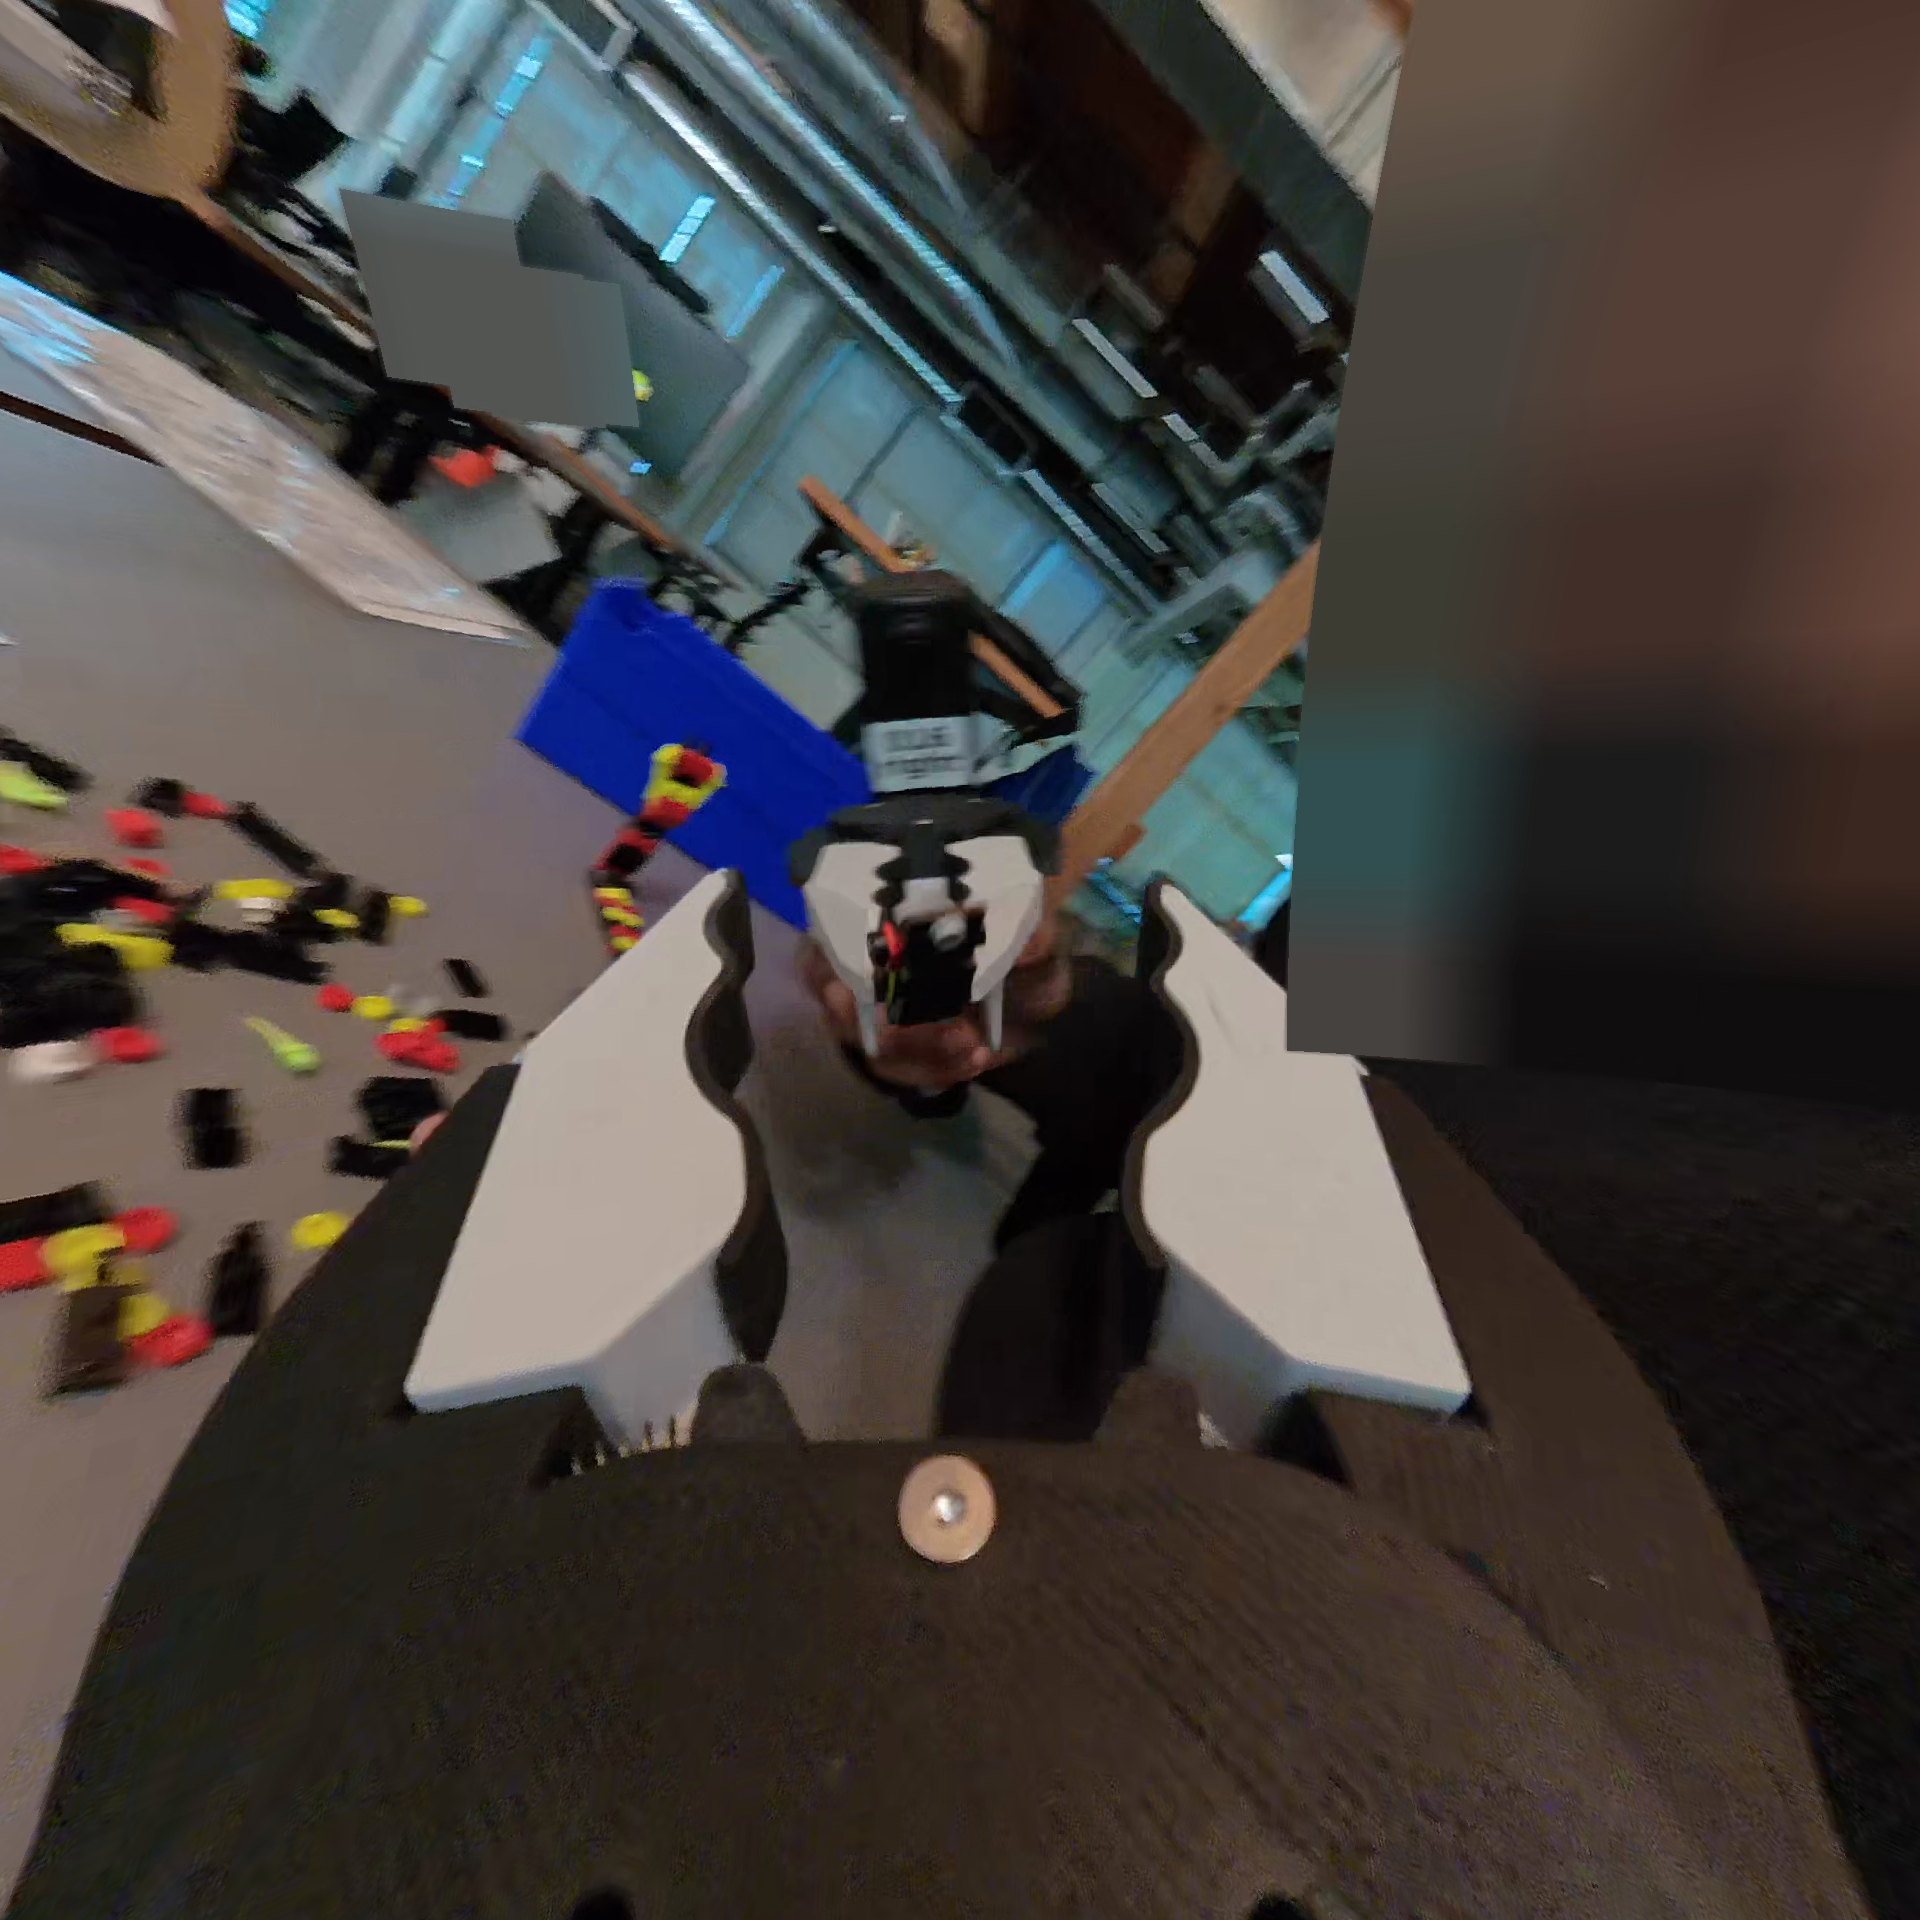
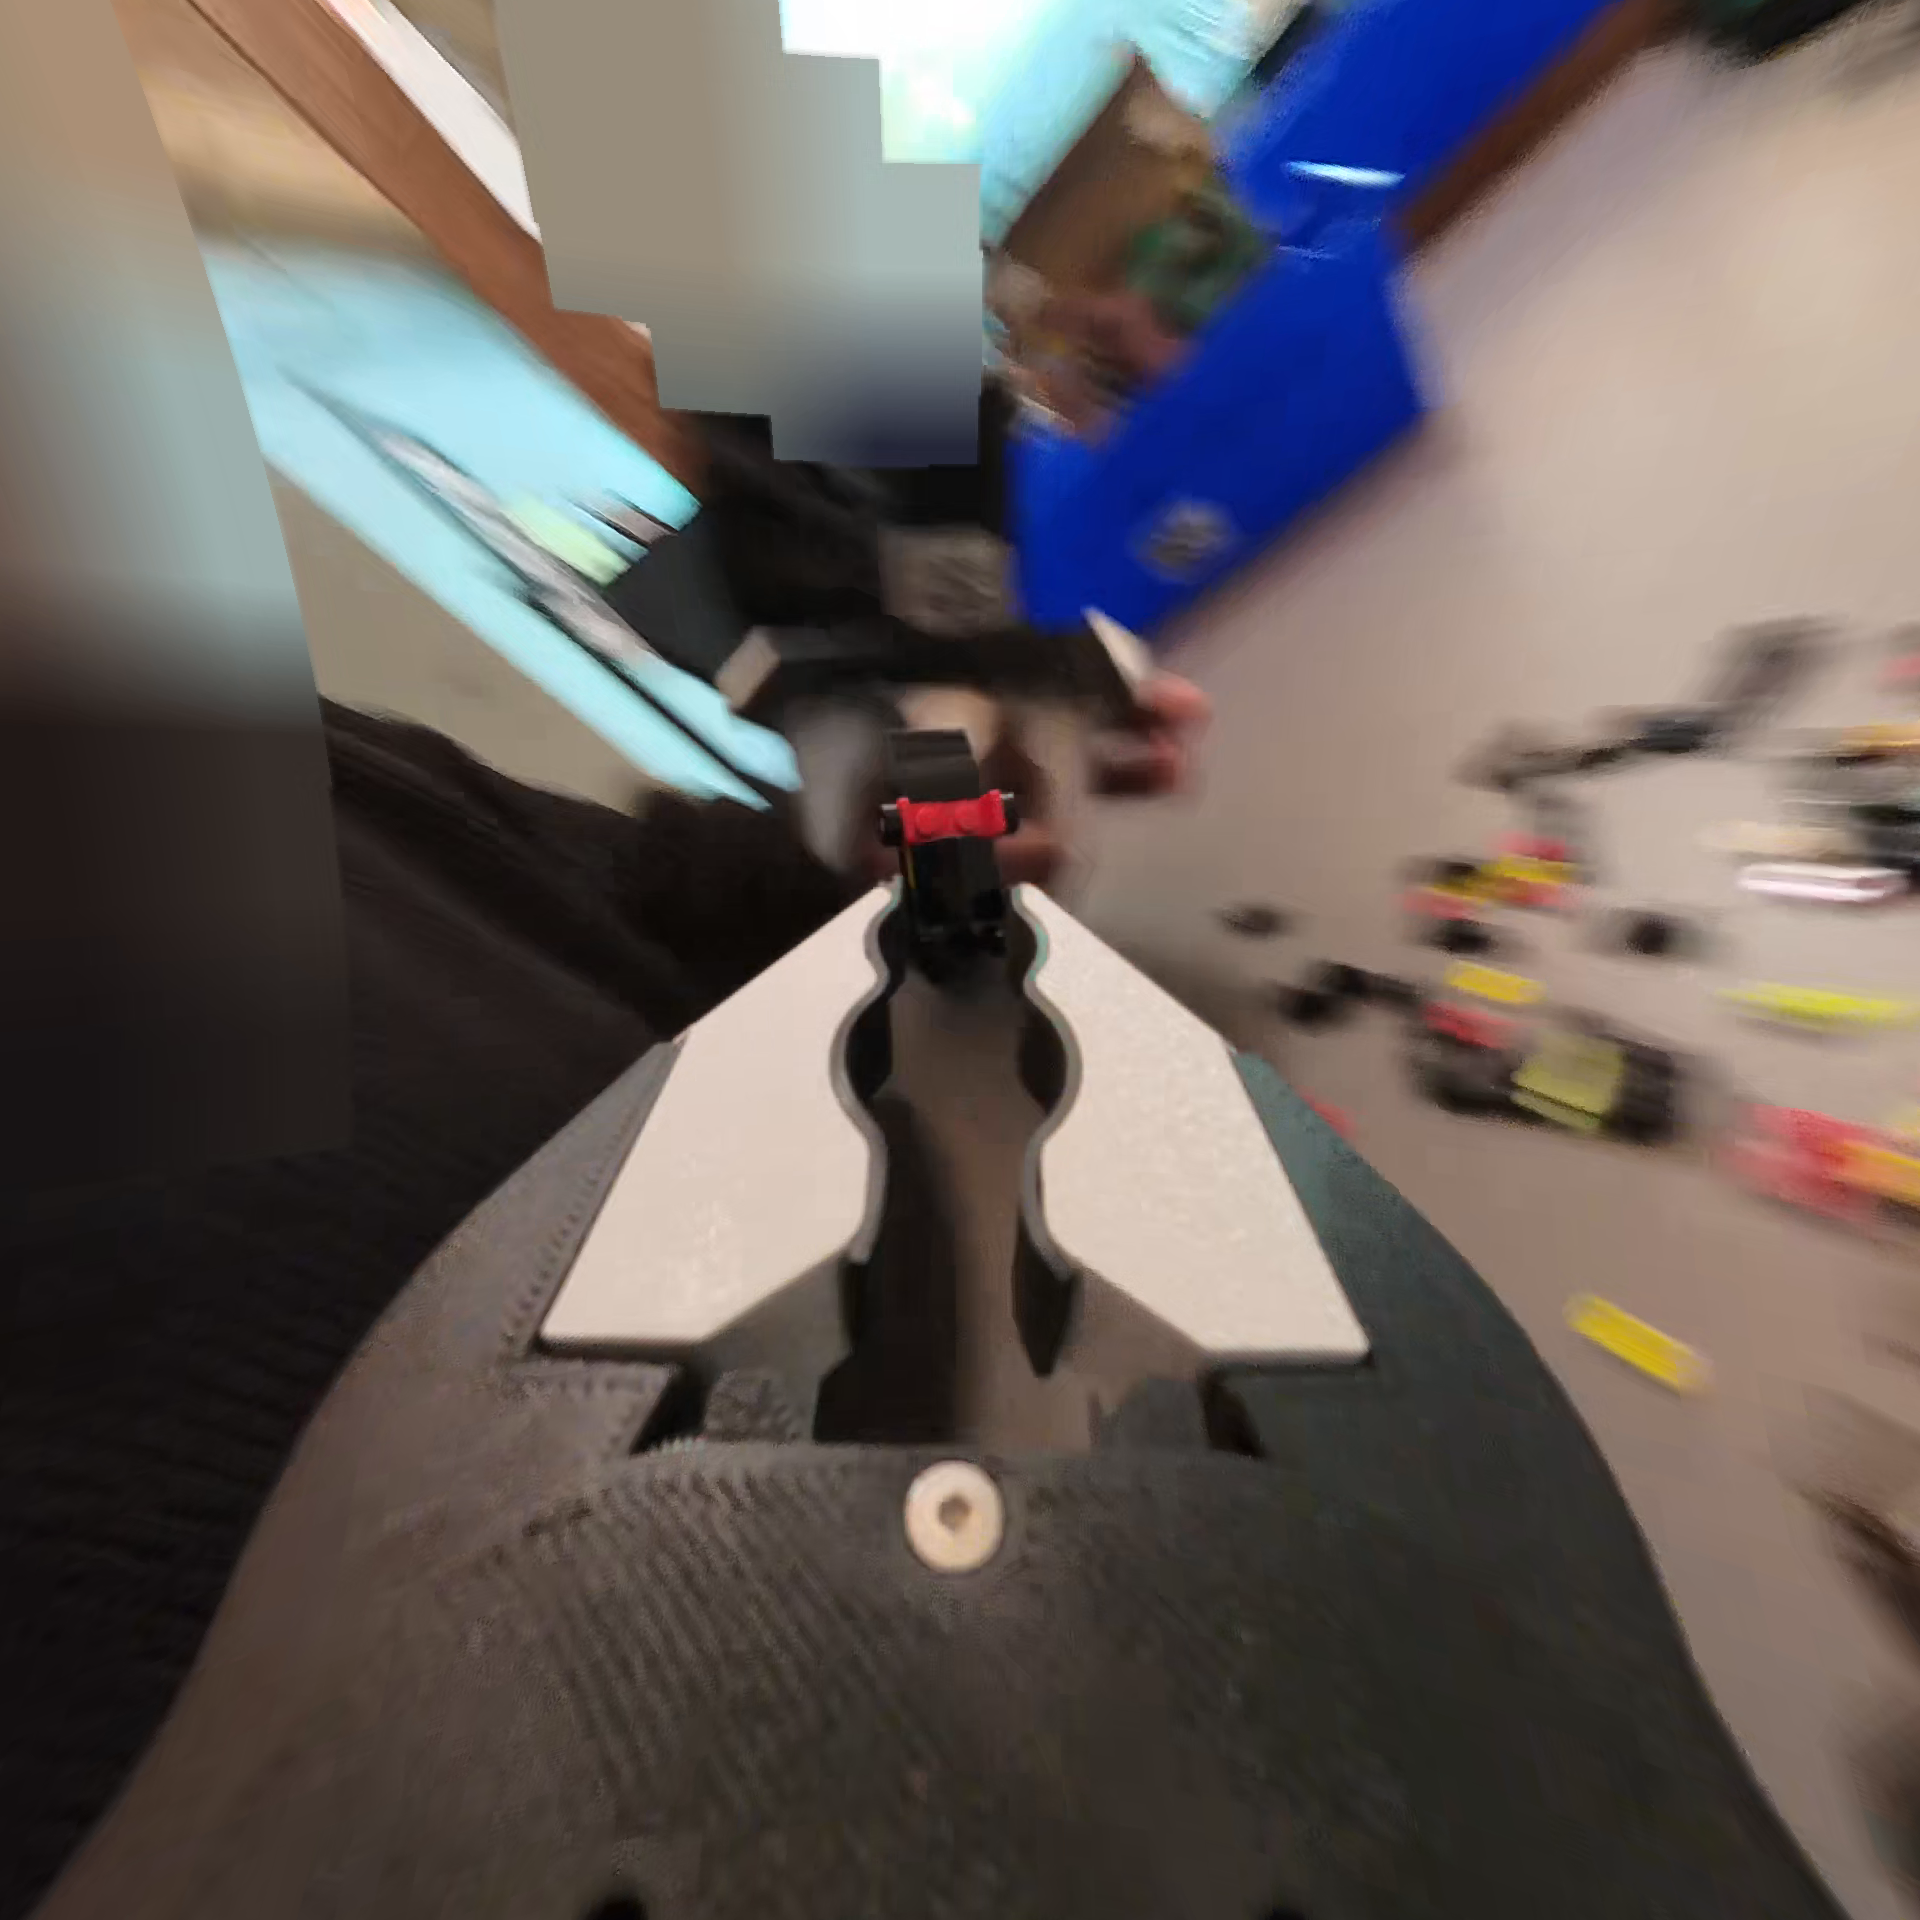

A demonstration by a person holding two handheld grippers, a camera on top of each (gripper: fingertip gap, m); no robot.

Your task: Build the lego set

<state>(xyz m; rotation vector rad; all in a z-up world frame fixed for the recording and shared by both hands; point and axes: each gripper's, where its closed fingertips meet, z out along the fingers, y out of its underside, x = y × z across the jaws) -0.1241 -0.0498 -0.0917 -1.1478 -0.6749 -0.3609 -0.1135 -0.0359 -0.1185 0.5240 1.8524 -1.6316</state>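
My left gripper (image 1: 943,902) is open wide and empty, held in the air and pointing at my right gripper. My right gripper (image 2: 954,902) is shut on a small black lego assembly (image 2: 951,925) with a red piece (image 2: 948,821) across its far end. In the left wrist view the right gripper (image 1: 932,1023) faces me, and the black assembly (image 1: 925,977) sits between its white fingers. Many loose red, yellow and black lego pieces (image 1: 208,987) lie on the grey table (image 1: 312,675). They show blurred in the right wrist view (image 2: 1558,1039).
A blue bin (image 1: 675,727) stands at the back of the table and also shows in the right wrist view (image 2: 1247,468). A red, yellow and black chain-like build (image 1: 655,831) is in front of it. A person's hand (image 1: 925,1065) and dark clothing (image 1: 1662,1351) are close.
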